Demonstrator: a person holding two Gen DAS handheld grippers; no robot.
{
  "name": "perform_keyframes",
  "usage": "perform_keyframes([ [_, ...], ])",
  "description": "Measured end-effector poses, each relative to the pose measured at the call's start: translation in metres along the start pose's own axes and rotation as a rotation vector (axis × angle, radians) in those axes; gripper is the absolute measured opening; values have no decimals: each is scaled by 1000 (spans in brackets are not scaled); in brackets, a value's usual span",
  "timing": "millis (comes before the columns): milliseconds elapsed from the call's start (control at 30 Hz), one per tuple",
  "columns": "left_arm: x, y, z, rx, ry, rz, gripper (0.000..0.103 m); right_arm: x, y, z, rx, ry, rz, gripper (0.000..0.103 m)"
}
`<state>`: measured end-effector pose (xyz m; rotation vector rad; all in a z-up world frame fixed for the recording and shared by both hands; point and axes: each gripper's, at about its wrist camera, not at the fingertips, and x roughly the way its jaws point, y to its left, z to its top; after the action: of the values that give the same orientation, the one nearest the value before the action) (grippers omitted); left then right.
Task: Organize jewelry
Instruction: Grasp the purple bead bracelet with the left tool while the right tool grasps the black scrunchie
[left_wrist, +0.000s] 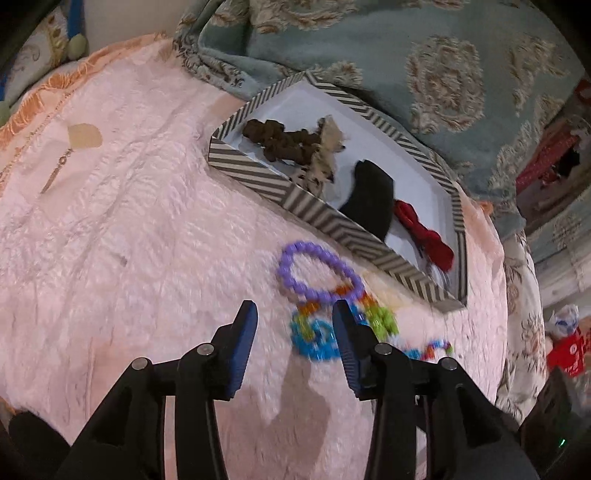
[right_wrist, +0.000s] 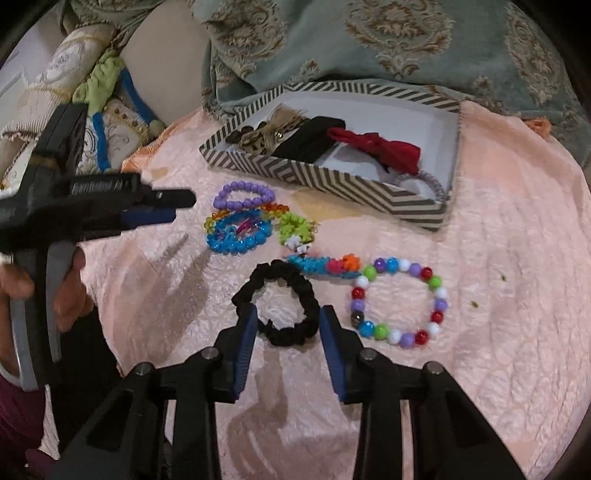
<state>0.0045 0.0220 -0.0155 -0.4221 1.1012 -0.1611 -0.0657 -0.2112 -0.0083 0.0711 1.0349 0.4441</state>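
My left gripper (left_wrist: 295, 310) is open with nothing between its fingers, low over the pink cloth (left_wrist: 147, 258). Just beyond its tips lie a purple bead bracelet (left_wrist: 286, 266) and a blue bead bracelet (left_wrist: 314, 349), tangled with orange and green beads. The right wrist view shows the left gripper (right_wrist: 177, 206) from the side, beside that same purple bracelet (right_wrist: 221, 195) and blue bracelet (right_wrist: 236, 243). My right gripper (right_wrist: 290, 310) stands open astride the near part of a black scrunchie (right_wrist: 310, 299), which lies flat and unsqueezed. A multicoloured bead bracelet (right_wrist: 436, 317) lies to its right.
A zigzag-striped box (right_wrist: 332, 177), its rim (left_wrist: 258, 177) near the cloth's far edge, holds brown, leopard, black and red scrunchies. A thin chain with a pendant (left_wrist: 55, 173) lies at the far left. A teal patterned blanket (left_wrist: 406, 55) rises behind. A hand (right_wrist: 66, 295) holds the left gripper's handle.
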Motion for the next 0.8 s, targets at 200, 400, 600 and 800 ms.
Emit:
perform_keyframes([
  [200,21,-1,19,12,10,21,26,18,-9,6,13,19,-5,31],
  [400,43,-4,27,24,26,30,26,24,-9,5,-1,18,-10,26],
  [600,52,-12,28,72,16,42,0,23,-6,5,-33,10,-24,7],
  [800,22,-17,27,84,-31,-7,0,-6,1,11,-41,-50,15,6],
])
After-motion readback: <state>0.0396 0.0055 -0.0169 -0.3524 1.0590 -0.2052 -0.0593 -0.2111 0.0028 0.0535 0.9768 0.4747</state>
